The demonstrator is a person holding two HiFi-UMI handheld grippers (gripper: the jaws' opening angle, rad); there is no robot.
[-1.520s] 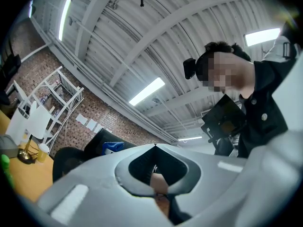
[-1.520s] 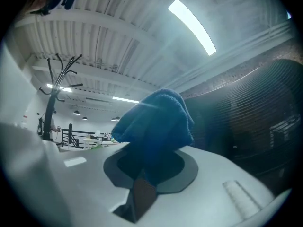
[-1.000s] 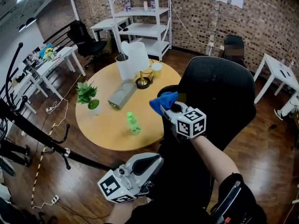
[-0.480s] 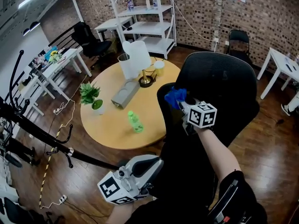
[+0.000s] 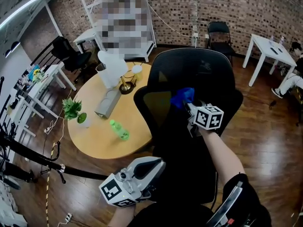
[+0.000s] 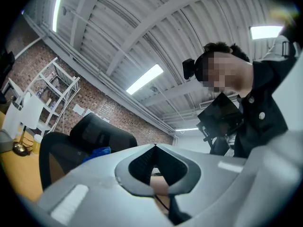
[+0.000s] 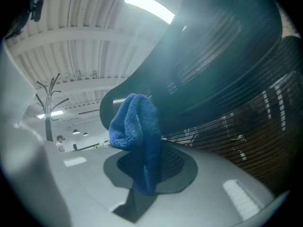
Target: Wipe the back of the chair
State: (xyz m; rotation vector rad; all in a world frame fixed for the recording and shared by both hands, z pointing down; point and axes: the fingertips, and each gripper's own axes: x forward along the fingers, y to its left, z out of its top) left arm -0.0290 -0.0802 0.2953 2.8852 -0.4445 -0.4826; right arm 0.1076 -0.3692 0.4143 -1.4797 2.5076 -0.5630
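A black mesh office chair point(image 5: 199, 74) stands before me with its back facing me. My right gripper point(image 5: 190, 106) is shut on a blue cloth point(image 5: 182, 97), which presses against the middle of the chair back. In the right gripper view the blue cloth point(image 7: 137, 136) bunches out between the closed jaws, right beside the dark mesh of the chair point(image 7: 236, 79). My left gripper point(image 5: 150, 167) hangs low near my body, tilted upward, jaws shut with nothing in them. In the left gripper view the chair point(image 6: 90, 134) and the cloth point(image 6: 97, 152) show beyond its jaws.
A round wooden table point(image 5: 94, 136) stands left of the chair with a green bottle point(image 5: 119, 130), a potted plant point(image 5: 73, 110), a grey box point(image 5: 108, 103) and a lamp point(image 5: 113, 70). White desks point(image 5: 270, 48), another black chair point(image 5: 218, 34) and shelving line the room. A black stand point(image 5: 33, 155) crosses the lower left.
The right gripper has carried the cloth from the chair's left edge rightwards onto the back. My head view has shifted, so the chair now sits further left. The left gripper stayed put.
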